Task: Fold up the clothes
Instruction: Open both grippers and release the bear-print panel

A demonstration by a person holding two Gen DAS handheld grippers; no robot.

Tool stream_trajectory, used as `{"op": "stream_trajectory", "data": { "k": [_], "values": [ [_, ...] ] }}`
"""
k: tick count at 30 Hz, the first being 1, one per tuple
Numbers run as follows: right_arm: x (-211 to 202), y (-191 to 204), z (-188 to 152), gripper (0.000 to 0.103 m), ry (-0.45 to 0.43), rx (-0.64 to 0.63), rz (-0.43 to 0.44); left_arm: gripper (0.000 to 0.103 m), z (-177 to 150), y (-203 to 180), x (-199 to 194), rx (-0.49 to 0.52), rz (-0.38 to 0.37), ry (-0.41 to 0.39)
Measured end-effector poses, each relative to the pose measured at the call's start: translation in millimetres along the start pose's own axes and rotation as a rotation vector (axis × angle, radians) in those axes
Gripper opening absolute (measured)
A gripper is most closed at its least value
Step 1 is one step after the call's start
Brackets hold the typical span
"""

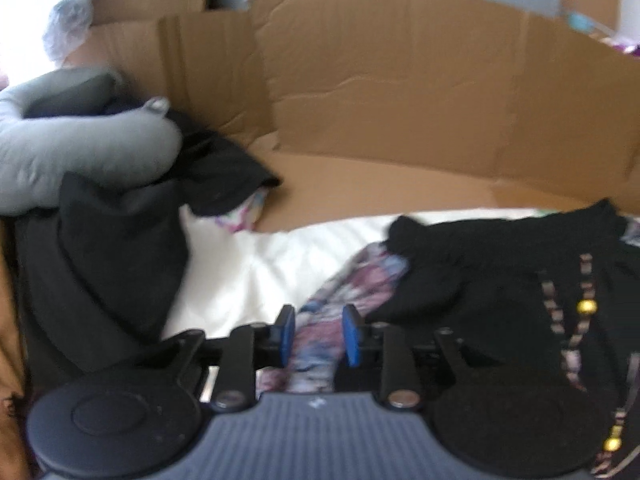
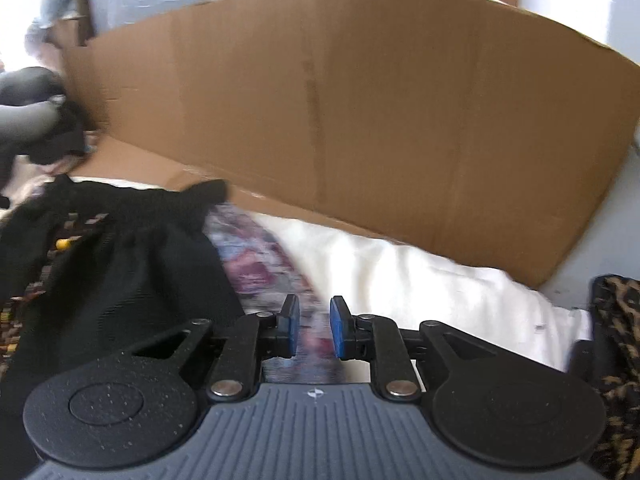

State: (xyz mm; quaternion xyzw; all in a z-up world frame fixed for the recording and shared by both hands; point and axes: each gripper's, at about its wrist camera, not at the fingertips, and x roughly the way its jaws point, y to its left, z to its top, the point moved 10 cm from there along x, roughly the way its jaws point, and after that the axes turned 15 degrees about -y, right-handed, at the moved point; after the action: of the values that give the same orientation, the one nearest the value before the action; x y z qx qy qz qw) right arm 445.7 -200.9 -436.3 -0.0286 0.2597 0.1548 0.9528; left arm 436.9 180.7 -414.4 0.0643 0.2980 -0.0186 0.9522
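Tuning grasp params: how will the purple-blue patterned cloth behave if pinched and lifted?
Likely floppy: the patterned cloth lies rumpled on the white bedding. Probably light, thin fabric. It runs under the black garment, so lifting may drag that along.

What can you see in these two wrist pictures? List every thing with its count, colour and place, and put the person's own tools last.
patterned garment: one, purple, blue and white print, on the white surface, running under both grippers.
black garment: one, black with a beaded patterned cord, lying over the patterned garment.
dark clothes pile: one heap, black and dark grey, at the left edge of the left wrist view.
grey cushion: one, grey, above the dark pile.
white bedding: one, white, under the clothes.
cardboard wall: one, brown, upright behind the bedding.
leopard-print fabric: one, brown and black, right edge of the right wrist view.
left gripper: one, black with blue fingers, gap visible, over the patterned garment.
right gripper: one, same colours, gap visible, over the same garment.
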Motion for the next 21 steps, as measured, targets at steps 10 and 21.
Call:
{"op": "stream_trajectory", "data": {
  "k": [10,21],
  "values": [
    [29,50,-16,0.019,0.083,-0.08,0.109,0.028,-14,-32,21,0.024,-0.072,0.028],
    [58,43,-9,0.017,0.095,0.007,0.054,0.025,-16,-33,46,0.002,-0.048,0.051]
  ]
}}
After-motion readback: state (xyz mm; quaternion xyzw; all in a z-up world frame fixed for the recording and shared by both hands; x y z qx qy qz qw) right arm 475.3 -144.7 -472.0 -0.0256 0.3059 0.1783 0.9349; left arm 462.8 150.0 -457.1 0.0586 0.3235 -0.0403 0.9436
